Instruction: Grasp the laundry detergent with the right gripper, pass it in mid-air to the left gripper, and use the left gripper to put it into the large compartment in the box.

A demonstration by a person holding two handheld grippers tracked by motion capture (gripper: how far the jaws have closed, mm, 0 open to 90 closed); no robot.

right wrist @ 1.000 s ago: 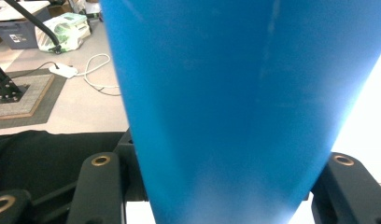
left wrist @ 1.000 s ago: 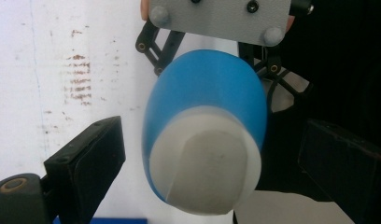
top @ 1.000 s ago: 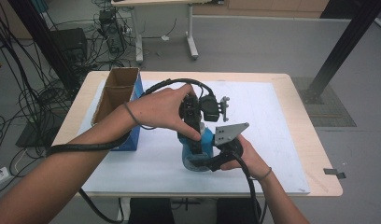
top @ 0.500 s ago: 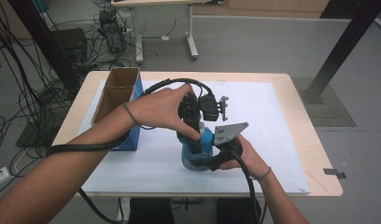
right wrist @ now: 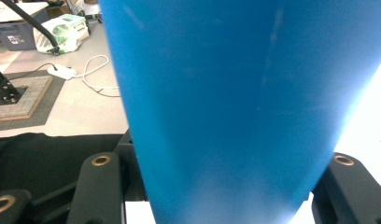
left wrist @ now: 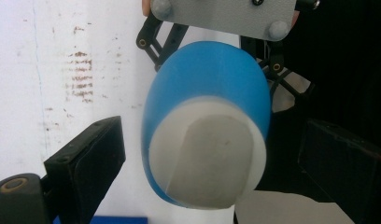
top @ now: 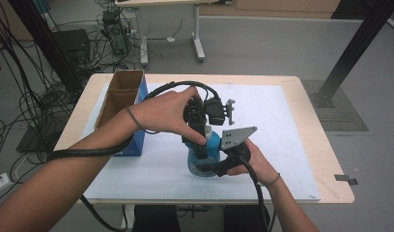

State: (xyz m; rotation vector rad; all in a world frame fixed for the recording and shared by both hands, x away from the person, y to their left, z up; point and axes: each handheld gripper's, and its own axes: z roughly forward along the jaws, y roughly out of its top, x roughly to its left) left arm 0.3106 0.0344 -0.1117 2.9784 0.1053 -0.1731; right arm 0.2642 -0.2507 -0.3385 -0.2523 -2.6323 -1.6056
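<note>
A blue bottle with a white cap stands upright on the white mat near the table's front. My right gripper comes in from the right, low on the bottle, and is shut on its blue body, with a jaw pressed against each side. My left gripper hangs over the bottle and points down. Its jaws stand open on either side of the cap, with a gap on both sides. In the left gripper view the right gripper's grey plate lies beyond the bottle.
An open cardboard box with blue sides stands at the mat's left edge. The wooden table shows bare wood to the right of the mat. Cables trail off the table's left side, and another desk stands beyond it.
</note>
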